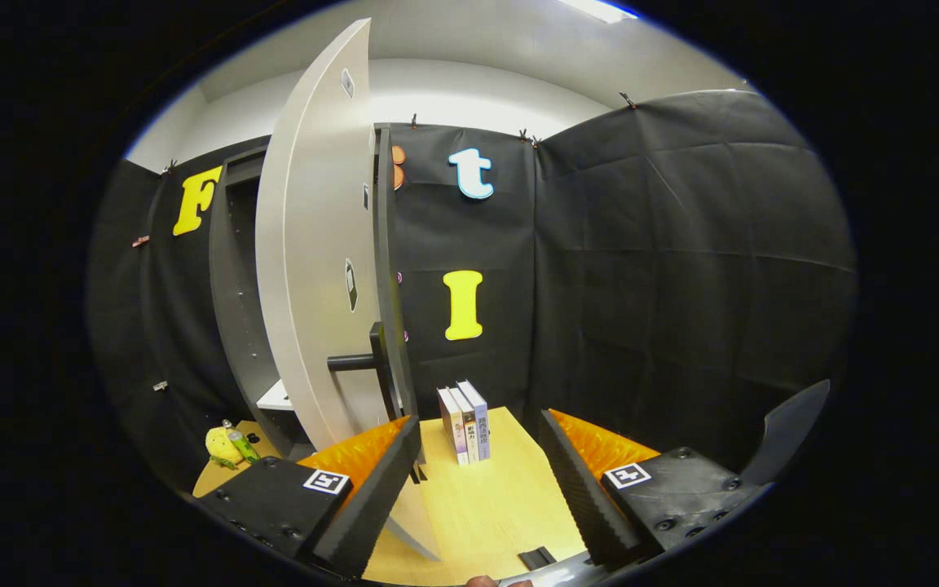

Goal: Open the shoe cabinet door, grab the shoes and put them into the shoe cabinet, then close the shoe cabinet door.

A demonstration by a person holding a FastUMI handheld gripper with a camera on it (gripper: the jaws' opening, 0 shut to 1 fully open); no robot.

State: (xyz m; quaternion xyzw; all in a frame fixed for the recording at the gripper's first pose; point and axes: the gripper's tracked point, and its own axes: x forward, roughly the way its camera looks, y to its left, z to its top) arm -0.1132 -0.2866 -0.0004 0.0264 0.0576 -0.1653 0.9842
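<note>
Tongs (478, 481) spread wide, gripping nothing; the cabinet door (315, 269) stands open at eleven o'clock (books (464, 424) just ahead).

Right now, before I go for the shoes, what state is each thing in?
Shoe cabinet door: swung open, edge toward the fingers.
Door handle: free, nothing on it.
Shoe cabinet: open, a pale shelf showing inside.
Gripper: fingers open, nothing between them.
Books: upright in a row on the wooden surface beyond the fingers.
Yellow plush toy: lying by the cabinet's foot.
</note>
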